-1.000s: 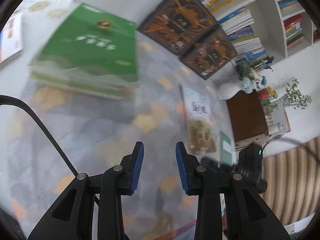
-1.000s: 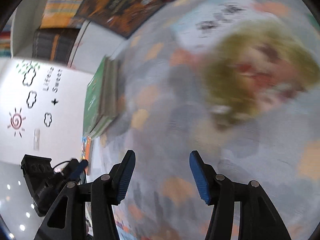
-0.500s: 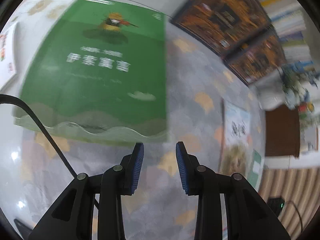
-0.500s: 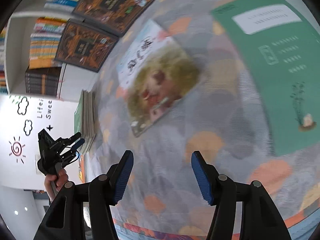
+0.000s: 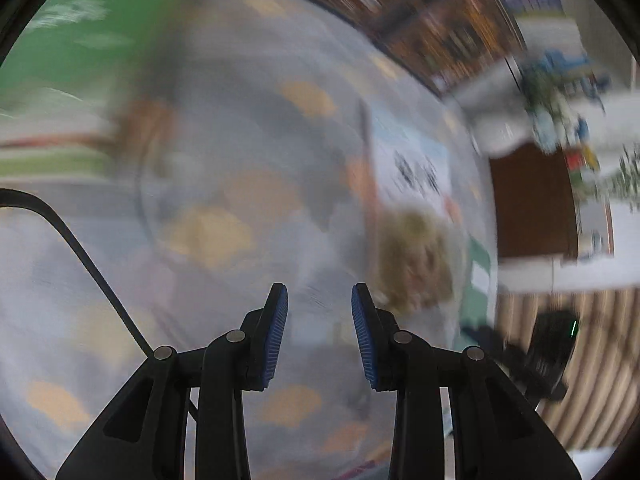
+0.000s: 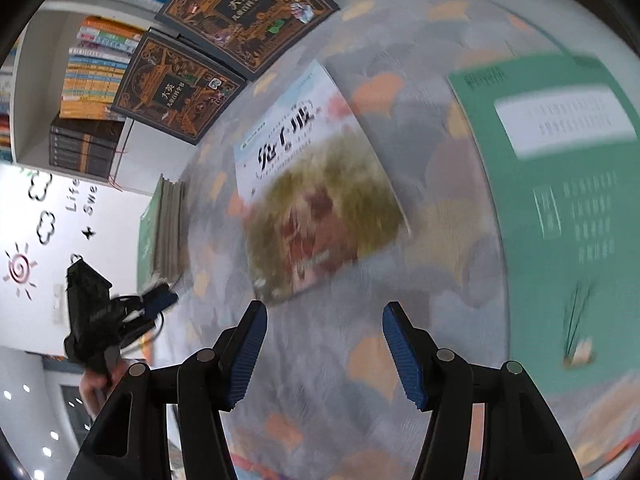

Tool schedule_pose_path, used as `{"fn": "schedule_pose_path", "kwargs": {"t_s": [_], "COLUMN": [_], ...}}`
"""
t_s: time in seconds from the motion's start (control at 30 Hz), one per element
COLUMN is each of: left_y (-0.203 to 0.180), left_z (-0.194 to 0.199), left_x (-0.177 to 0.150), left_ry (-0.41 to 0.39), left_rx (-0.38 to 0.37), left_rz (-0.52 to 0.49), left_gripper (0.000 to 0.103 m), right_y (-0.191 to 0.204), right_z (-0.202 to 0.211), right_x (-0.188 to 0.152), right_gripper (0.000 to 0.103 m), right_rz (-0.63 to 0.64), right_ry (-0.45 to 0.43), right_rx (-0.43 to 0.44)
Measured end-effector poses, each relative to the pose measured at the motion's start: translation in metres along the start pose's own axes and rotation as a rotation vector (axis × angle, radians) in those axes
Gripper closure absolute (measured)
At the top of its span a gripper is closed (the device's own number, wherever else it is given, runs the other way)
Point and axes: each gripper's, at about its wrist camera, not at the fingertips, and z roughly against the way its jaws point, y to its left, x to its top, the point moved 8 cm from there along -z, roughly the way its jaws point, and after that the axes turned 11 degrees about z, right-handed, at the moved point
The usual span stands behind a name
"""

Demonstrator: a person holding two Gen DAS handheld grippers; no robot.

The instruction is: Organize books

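Observation:
Books lie on a grey rug with orange patches. A picture book (image 6: 316, 200) with a white title band and a yellow-green illustration lies just ahead of my right gripper (image 6: 324, 328), which is open and empty. A teal book (image 6: 568, 200) lies flat to its right. A stack of green books (image 6: 160, 232) sits at the rug's left edge, and my left gripper (image 6: 160, 302) hovers near it. In the blurred left wrist view, my left gripper (image 5: 320, 308) stands narrowly open with nothing between its pads. The picture book (image 5: 416, 240) is ahead to its right, the green stack (image 5: 80, 32) at upper left.
Two dark ornate books (image 6: 248, 12) (image 6: 176, 88) lean against a white bookshelf (image 6: 92, 80) full of books. A brown cabinet (image 5: 532, 208) and striped flooring (image 5: 592, 360) lie past the rug's right edge. A hand (image 6: 96, 388) holds the left gripper.
The left wrist view swung from the green stack towards the picture book. My right gripper drew back from the picture book, bringing the teal book into view, and its jaws spread slightly.

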Motion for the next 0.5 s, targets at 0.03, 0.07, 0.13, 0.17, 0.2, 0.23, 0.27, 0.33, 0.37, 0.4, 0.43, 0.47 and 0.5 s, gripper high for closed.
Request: {"fn": "schedule_pose_path", "kwargs": {"t_s": [0.03,0.07,0.13,0.17,0.2,0.23,0.27,0.33,0.37,0.4,0.43,0.47,0.5], "left_y": [-0.011,-0.021,-0.037,-0.043,-0.046,-0.049,-0.051,-0.053,-0.052,-0.052,-0.050,-0.049,-0.050], "left_z": [-0.011,-0.022,-0.038,-0.044,-0.048,-0.052,-0.055,-0.061,-0.065,-0.069,-0.074,-0.077,-0.075], "left_x": [-0.006,-0.009,-0.007,-0.004,0.000,0.005,0.010,0.018,0.020,0.021,0.021,0.021,0.021], "left_ry": [0.010,0.016,0.014,0.000,-0.019,-0.040,-0.060,-0.091,-0.095,-0.096,-0.094,-0.098,-0.119], "left_rx": [-0.002,0.004,0.021,0.024,0.029,0.035,0.037,0.042,0.039,0.032,0.022,0.011,-0.006], "left_rz": [-0.021,-0.042,-0.068,-0.069,-0.063,-0.055,-0.051,-0.036,-0.025,-0.016,-0.001,0.012,0.018], "left_gripper": [0.073,0.073,0.073,0.073,0.073,0.073,0.073,0.073,0.073,0.073,0.072,0.071,0.065], "right_y": [-0.002,-0.004,-0.013,-0.019,-0.022,-0.025,-0.025,-0.028,-0.028,-0.029,-0.029,-0.029,-0.030], "right_z": [-0.002,-0.005,-0.015,-0.023,-0.027,-0.031,-0.033,-0.036,-0.039,-0.043,-0.046,-0.049,-0.054], "right_x": [0.010,0.018,0.038,0.049,0.057,0.065,0.072,0.085,0.090,0.094,0.097,0.098,0.098], "right_gripper": [0.045,0.045,0.044,0.044,0.044,0.044,0.045,0.054,0.059,0.064,0.065,0.065,0.065], "right_rz": [0.013,0.020,0.031,0.033,0.038,0.050,0.065,0.107,0.123,0.140,0.154,0.169,0.188], "right_ry": [-0.004,-0.009,-0.003,0.006,0.003,-0.008,-0.024,-0.051,-0.053,-0.056,-0.059,-0.060,-0.050], "right_rx": [-0.010,-0.021,-0.054,-0.078,-0.090,-0.096,-0.107,-0.162,-0.181,-0.185,-0.186,-0.197,-0.206]}}
